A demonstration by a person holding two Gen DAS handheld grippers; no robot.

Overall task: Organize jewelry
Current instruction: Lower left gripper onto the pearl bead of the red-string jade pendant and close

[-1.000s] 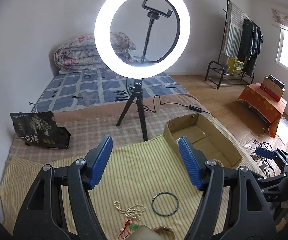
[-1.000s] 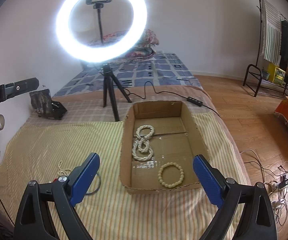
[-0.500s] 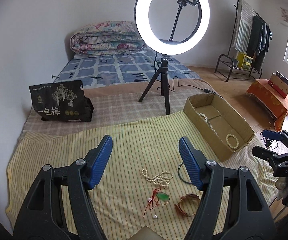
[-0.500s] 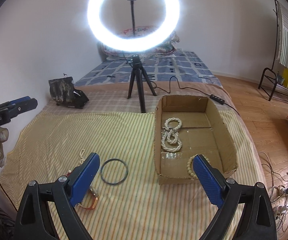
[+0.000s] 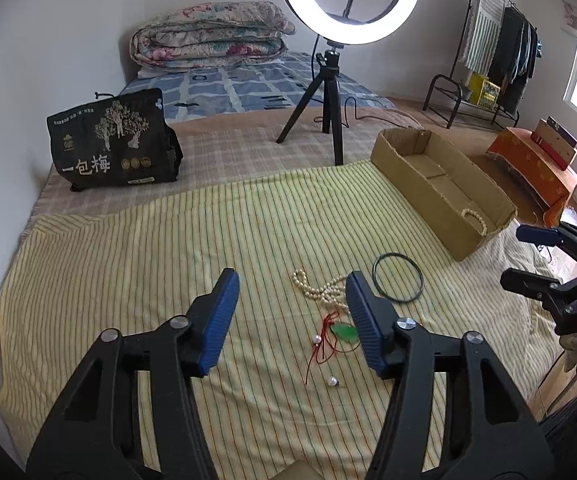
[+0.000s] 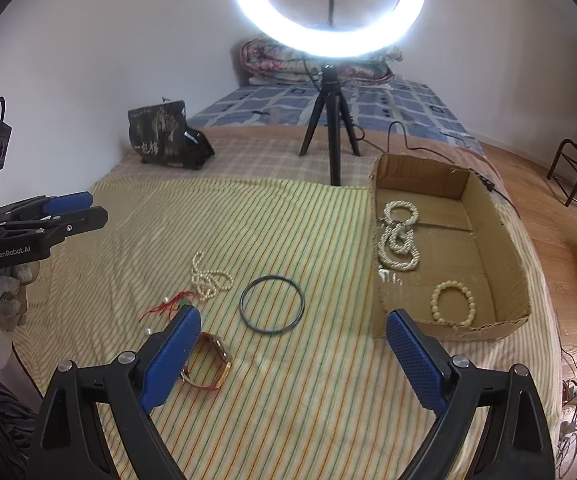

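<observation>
Both grippers (image 5: 290, 320) (image 6: 292, 356) spread, above jewelry.

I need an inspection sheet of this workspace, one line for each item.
Surface: striped yellow cloth over a checked blanket.
Job's things: cardboard box holds pearl strands and a bead bracelet; on the cloth lie a pearl necklace, dark bangle, red-cord pendant, brown bracelet.
Clutter: black snack bag.
Grippers: left hand-held gripper open, empty; right hand-held gripper open, empty.
Cables: ring light lead behind the box; tangle on the floor, right.
Surroundings: folded quilt, clothes rack.
</observation>
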